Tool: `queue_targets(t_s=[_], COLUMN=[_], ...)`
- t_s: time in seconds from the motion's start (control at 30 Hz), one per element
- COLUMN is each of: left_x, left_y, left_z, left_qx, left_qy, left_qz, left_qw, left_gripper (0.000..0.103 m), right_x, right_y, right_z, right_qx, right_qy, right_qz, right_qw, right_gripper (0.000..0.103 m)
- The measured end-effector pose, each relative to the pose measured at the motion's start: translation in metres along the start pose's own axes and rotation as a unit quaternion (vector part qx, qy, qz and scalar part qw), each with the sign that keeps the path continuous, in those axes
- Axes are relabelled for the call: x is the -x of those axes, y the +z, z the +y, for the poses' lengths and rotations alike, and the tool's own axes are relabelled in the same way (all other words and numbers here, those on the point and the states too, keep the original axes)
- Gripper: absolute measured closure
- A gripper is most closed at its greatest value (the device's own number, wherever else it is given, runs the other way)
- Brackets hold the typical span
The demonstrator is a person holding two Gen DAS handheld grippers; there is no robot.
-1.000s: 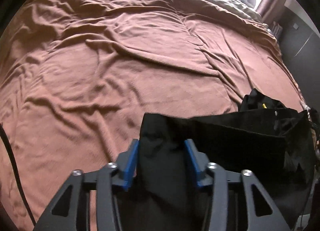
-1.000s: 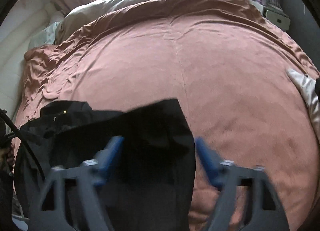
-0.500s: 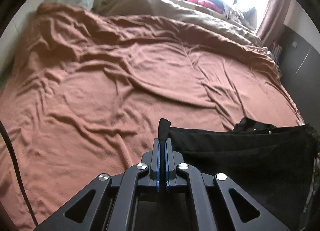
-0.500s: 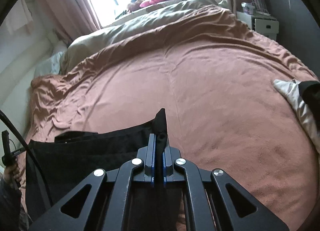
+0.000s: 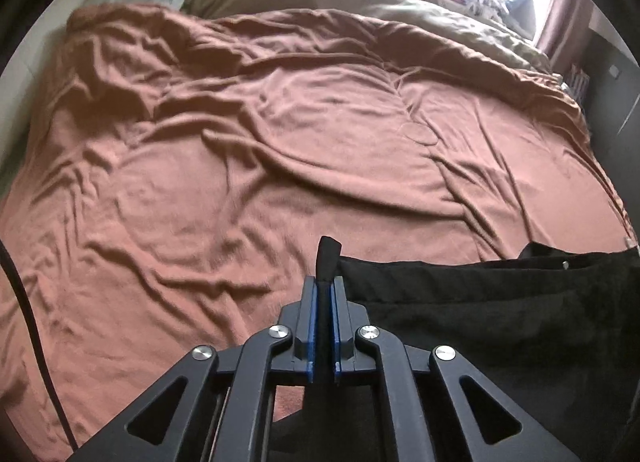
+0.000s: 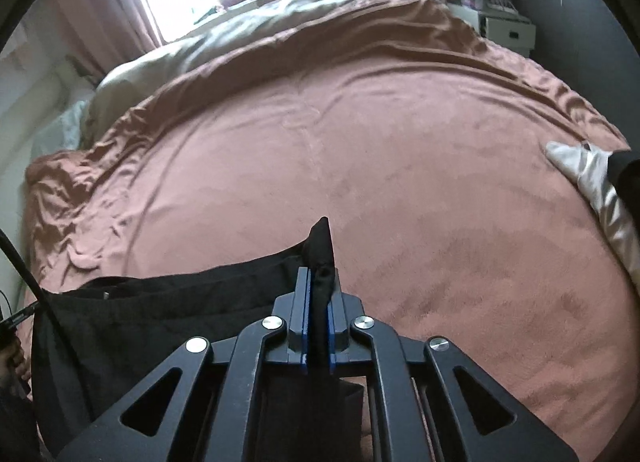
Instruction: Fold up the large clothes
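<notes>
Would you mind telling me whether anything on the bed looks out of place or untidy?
The brown blanket is heavily rumpled on its left side, and a loose white garment lies at the bed's right edge. The black garment hangs pinched between both grippers, as expected.

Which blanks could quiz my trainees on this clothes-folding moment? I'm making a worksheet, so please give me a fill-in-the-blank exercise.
1. Both grippers pinch a garment whose colour is ____.
2. The garment lies on a bed cover coloured ____.
3. In the right wrist view, the white cloth lies near the picture's ____ edge.

Missing words: black; brown; right
</notes>
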State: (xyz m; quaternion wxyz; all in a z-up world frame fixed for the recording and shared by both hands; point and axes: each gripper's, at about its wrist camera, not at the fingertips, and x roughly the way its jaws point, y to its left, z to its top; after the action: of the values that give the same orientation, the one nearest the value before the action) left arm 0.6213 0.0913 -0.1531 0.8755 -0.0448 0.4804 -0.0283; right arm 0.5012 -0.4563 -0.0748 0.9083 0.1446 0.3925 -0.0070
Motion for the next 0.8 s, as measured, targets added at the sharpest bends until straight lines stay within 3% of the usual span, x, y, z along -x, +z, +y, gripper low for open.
queue_targets(t_s=[0.07, 0.1, 0.13, 0.2, 0.27, 0.5, 0.8], left_x=[0.004, 0.006, 0.010, 0.021, 0.040, 0.100, 0.167], left_y=[-0.003, -0.005, -0.007, -0.012, -0.019, -0.052, -0.119], left_z=[0.002, 0.003, 0.004, 0.005, 0.005, -0.003, -0.008], left_qx=[0.004, 0.005, 0.006, 0.008, 0.006, 0.010, 0.027], left_qy=[0.001, 0.003, 0.004, 0.000, 0.003, -0.008, -0.024], left_qz=[-0.006, -0.005, -0.002, -0.004, -0.013, -0.027, -0.043], left_qw=[1.0000, 1.0000, 1.0000, 1.0000, 0.9999, 0.9996, 0.9984], left_gripper=[0.091, 0.085, 0.080, 0.062, 0.057, 0.056, 0.056], right_x=[0.005, 0.010, 0.017, 0.032, 0.048, 0.114, 0.192], right_y=[-0.003, -0.004, -0.006, -0.007, -0.011, -0.040, -0.083], right_z=[0.000, 0.000, -0.001, -0.001, -0.002, 0.009, 0.025], right_qx=[0.004, 0.008, 0.009, 0.002, -0.002, 0.011, 0.018], right_qy=[-0.020, -0.029, -0.028, -0.018, -0.011, -0.006, 0.012], right_qz=[-0.005, -0.011, -0.019, -0.027, -0.028, -0.039, -0.049], right_qw=[1.000, 0.999, 0.999, 0.999, 1.000, 0.999, 0.999], right_gripper=[0.070, 0.042, 0.020, 0.020, 0.020, 0.020, 0.020])
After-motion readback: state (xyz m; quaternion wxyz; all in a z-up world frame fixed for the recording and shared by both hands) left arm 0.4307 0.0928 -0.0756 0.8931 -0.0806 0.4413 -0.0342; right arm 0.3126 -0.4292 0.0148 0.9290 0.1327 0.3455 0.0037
